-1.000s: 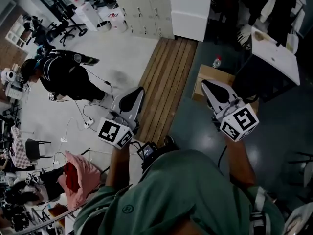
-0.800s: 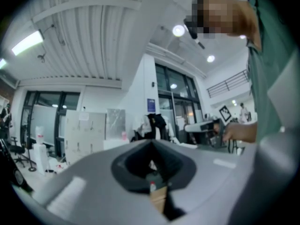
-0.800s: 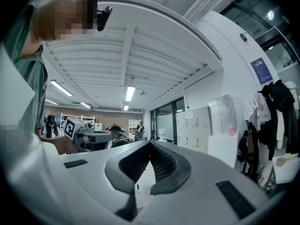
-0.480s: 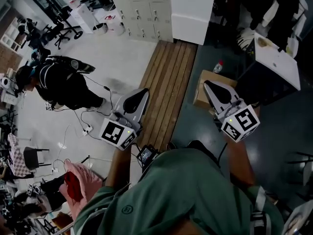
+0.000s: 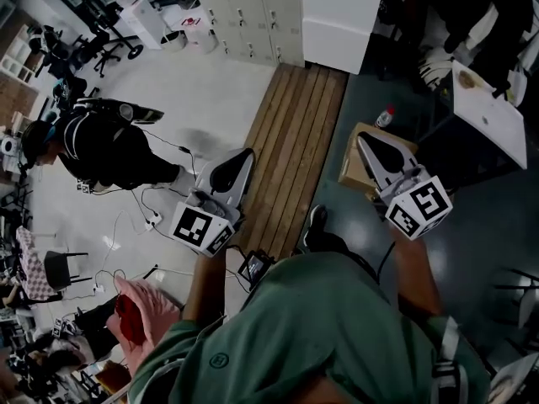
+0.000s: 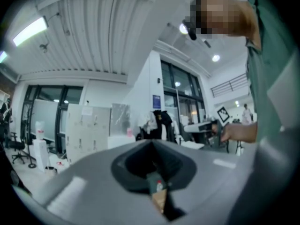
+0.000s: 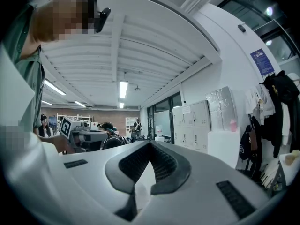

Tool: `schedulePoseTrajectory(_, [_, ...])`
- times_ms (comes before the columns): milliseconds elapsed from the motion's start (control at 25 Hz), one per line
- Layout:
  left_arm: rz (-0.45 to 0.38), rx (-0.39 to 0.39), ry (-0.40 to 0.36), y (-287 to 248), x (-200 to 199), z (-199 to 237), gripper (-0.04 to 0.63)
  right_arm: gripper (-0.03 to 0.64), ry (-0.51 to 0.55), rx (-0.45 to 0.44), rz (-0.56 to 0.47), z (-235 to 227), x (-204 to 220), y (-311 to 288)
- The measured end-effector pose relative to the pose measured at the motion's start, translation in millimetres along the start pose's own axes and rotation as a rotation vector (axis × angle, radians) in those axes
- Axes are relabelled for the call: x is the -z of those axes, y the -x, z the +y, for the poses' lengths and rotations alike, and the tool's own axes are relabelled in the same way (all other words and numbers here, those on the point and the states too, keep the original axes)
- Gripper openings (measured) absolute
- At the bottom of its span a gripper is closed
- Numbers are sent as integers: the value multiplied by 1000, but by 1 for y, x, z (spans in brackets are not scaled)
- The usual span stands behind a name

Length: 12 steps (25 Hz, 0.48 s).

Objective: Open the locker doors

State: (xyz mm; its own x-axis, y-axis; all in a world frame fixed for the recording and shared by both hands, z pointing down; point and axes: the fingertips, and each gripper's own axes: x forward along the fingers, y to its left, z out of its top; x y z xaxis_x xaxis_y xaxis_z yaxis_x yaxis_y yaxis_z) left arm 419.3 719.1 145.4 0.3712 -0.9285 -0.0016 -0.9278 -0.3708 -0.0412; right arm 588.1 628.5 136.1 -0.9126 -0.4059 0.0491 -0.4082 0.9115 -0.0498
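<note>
The right gripper (image 7: 150, 143) had its two grey ribbed jaws pressed tip to tip with nothing between them. The left gripper (image 6: 151, 142) was likewise closed and empty. Both pointed level ahead of the person carrying them and touched nothing.

Over the last second the pair had moved forward together. In the head view the flat brown cardboard box (image 5: 354, 175) and the small red-capped bottle (image 5: 385, 116) had slid down the picture toward the right gripper. The long strip of brown wooden slats (image 5: 295, 133) now lay between the two grippers.

The bank of pale grey metal lockers (image 5: 253, 11) stood at the far end of those slats, just beside a tall white cabinet (image 5: 341, 15). It was well apart from both grippers, and every door that showed looked shut. A person in dark clothing (image 5: 109, 146) bent over the pale floor to the left, clear of the slats.

So this was probably the walk-up — the task proper had not begun. More ground remained to cover, and the jaws would likely have to part before either could take a door's handle.
</note>
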Motion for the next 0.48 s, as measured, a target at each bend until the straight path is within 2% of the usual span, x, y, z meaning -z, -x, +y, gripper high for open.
schedulePoseTrajectory(280, [27,-29,-24,-65,2,59,0,3,-24,-34,-16,-67,-1,-68])
schedulePoseTrajectory(480, [13,-78,-39,-112,-2,93,0,3,-9,-80,-13,-116,-4,-104])
